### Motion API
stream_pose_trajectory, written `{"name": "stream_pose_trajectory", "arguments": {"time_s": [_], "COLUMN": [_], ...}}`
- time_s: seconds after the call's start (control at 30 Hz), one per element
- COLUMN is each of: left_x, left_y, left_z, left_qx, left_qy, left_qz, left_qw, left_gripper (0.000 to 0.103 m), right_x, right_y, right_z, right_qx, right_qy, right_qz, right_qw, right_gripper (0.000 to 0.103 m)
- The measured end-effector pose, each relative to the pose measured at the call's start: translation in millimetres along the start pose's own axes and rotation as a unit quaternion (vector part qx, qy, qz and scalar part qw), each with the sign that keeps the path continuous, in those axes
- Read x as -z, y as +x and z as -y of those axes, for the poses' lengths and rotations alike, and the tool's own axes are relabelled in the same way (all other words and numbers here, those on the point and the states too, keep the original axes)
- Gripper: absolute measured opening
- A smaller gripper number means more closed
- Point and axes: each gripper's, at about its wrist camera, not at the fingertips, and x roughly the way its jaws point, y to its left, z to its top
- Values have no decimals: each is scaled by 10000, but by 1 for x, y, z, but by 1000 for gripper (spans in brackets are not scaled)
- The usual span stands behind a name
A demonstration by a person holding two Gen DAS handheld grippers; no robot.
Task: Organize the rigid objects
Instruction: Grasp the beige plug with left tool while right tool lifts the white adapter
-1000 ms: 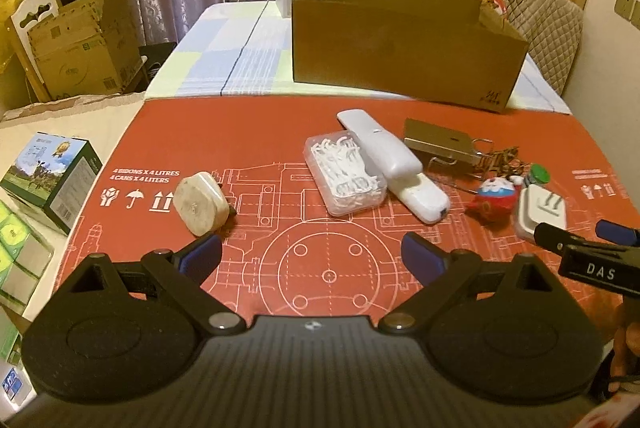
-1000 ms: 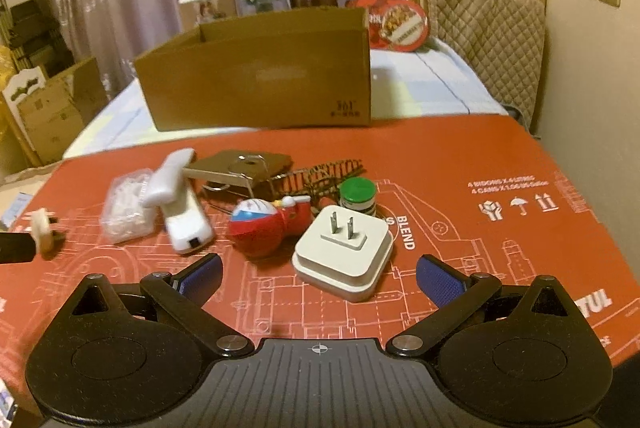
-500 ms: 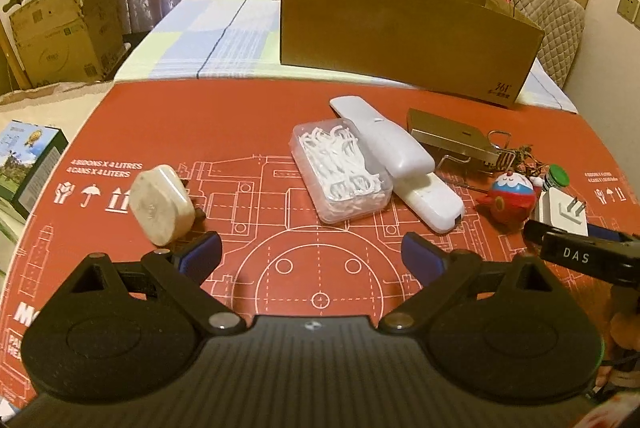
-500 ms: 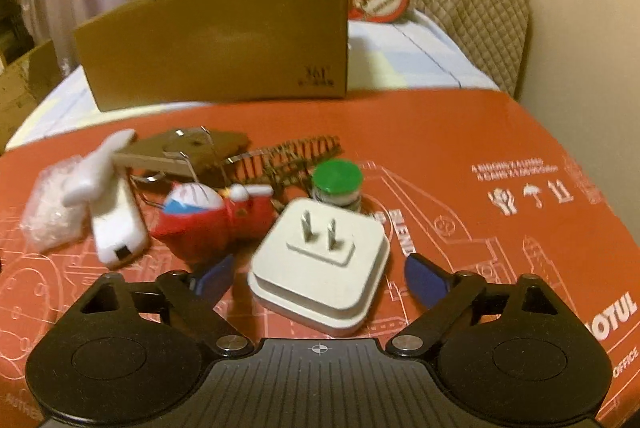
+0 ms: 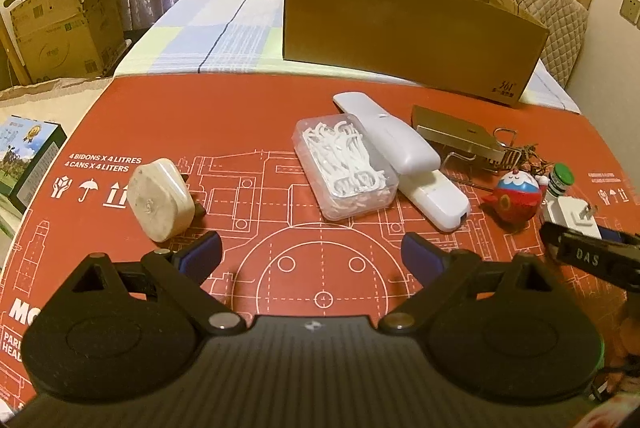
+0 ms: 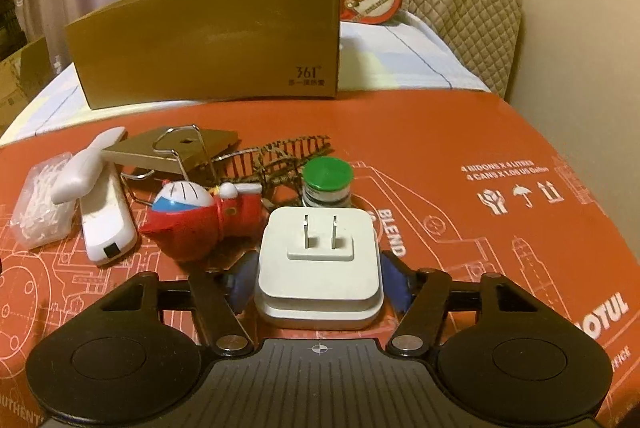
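My right gripper (image 6: pixel 318 278) has closed its blue pads against both sides of the white square plug adapter (image 6: pixel 319 254), which rests on the red mat with its prongs up. The adapter also shows in the left wrist view (image 5: pixel 573 214), with the right gripper (image 5: pixel 576 242) on it. My left gripper (image 5: pixel 310 254) is open and empty above the mat, just right of a cream three-pin plug (image 5: pixel 160 198). A clear box of floss picks (image 5: pixel 346 164), two white remote-like devices (image 5: pixel 404 152), a red toy figure (image 6: pixel 192 214) and a green-capped bottle (image 6: pixel 327 184) lie between.
An open cardboard box (image 5: pixel 404 28) stands behind the red mat (image 5: pixel 224 116). A brass holder with a wire clip (image 6: pixel 176 150) and a dark spiky hair clip (image 6: pixel 280 156) lie by the toy. A small printed carton (image 5: pixel 24 156) sits off the mat's left edge.
My right gripper moved forward around the white adapter and closed its pads on its sides. My left gripper moved forward and left, bringing the cream plug close to its left finger.
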Motion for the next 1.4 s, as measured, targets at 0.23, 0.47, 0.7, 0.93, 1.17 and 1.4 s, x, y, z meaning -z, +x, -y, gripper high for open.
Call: {"name": "stream_pose_trajectory", "arguments": {"time_s": [0.23,0.47,0.7,0.93,1.17,1.4], "left_x": [-3,-6,-14,-19,-16,-16], "left_y": [-12,-21,-6,17,31,37], "left_z": [-2,-27,-71,-84,-77,-78], "left_qx": [-8,-555,-978,-587,-307,-352], "left_qy": [-41,-297,-577,352,1490,1843], "left_qz": [164,344,340,171,-85,-278], "left_qw": [9999,9974,9929,9975,9883,9818], "left_gripper": [94,94,88,80,66,49], "right_x": [-3,-14,-19,-15,-11,-10], "right_y": [-34,-60,-58,-48,-44,-44], "right_z": [2,-32,-78,-98,-100,-96], "right_qx": [-59,-670,-1310,-1463,-1457,-1462], "right_qy": [-70,-360,-663,-902,-924,-849], "right_qz": [500,852,848,799,694,656], "right_qw": [9987,9935,9855,9819,9826,9834], "right_gripper": [61,61,61,61,61,61]}}
